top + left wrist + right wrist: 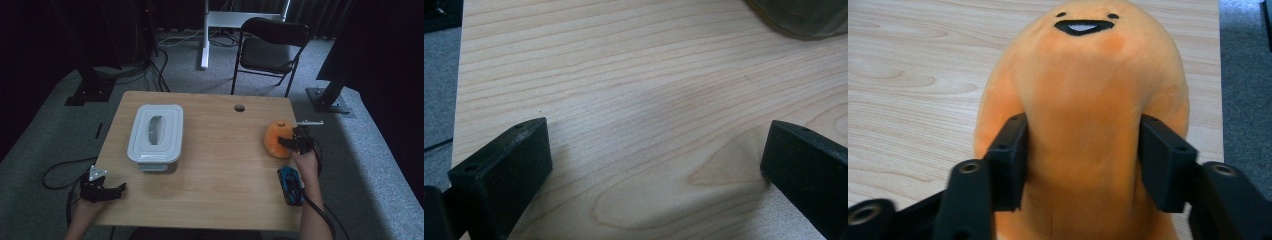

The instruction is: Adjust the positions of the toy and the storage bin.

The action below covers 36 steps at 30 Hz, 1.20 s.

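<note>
Right gripper [1080, 165] set around orange plush toy [1083, 100] at right table [215, 185] edge; pads against both flanks, fabric dented slightly, so likely gripping, though jaws only part-closed and firmness of hold unclear. Approach from tail end, face pointing away. Left gripper [654, 170] parked low over bare wood at near-left corner, jaws wide, nothing between. Lidded white container [155, 133] mid-left, contents hidden. Blue object [290, 185] by right forearm hard to identify.

High cam overhead facing fwd, claw cams close, sharing table [220, 150]
</note>
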Motion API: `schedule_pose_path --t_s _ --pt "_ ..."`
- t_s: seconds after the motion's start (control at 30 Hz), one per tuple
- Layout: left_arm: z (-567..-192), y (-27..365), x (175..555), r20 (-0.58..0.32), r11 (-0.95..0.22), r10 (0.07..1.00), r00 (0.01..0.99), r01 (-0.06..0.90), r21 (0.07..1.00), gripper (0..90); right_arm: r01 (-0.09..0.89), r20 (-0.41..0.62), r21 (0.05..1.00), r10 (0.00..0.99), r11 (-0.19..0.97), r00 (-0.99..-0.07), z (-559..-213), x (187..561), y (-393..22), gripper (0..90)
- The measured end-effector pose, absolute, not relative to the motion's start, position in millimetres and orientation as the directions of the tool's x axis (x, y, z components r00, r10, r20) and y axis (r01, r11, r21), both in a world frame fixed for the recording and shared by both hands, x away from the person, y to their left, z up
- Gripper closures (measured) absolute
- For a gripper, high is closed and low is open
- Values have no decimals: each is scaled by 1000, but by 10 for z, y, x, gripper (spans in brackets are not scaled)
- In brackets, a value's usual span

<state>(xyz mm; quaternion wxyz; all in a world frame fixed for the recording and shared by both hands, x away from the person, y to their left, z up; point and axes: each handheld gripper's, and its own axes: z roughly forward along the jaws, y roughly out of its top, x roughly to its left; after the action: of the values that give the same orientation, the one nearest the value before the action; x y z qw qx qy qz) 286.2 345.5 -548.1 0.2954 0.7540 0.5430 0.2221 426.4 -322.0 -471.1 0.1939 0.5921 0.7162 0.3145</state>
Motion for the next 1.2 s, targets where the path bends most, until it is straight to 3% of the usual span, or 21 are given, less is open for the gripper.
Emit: schedule_pose_path --t_s 0.47,0.7,1.2 --pt "-5481 3456 2862 15 -235 951 310 688 686 4 699 95 712 976 69 -194 -4605 4224 -3248 246" --pt "-5480 3456 2863 14 -235 951 310 688 686 4 690 105 716 962 103 -252 -4552 4199 -3215 134" --pt "-5468 3455 2865 14 -253 943 332 691 677 4 620 52 765 943 174 -329 -4394 4150 -2958 137"
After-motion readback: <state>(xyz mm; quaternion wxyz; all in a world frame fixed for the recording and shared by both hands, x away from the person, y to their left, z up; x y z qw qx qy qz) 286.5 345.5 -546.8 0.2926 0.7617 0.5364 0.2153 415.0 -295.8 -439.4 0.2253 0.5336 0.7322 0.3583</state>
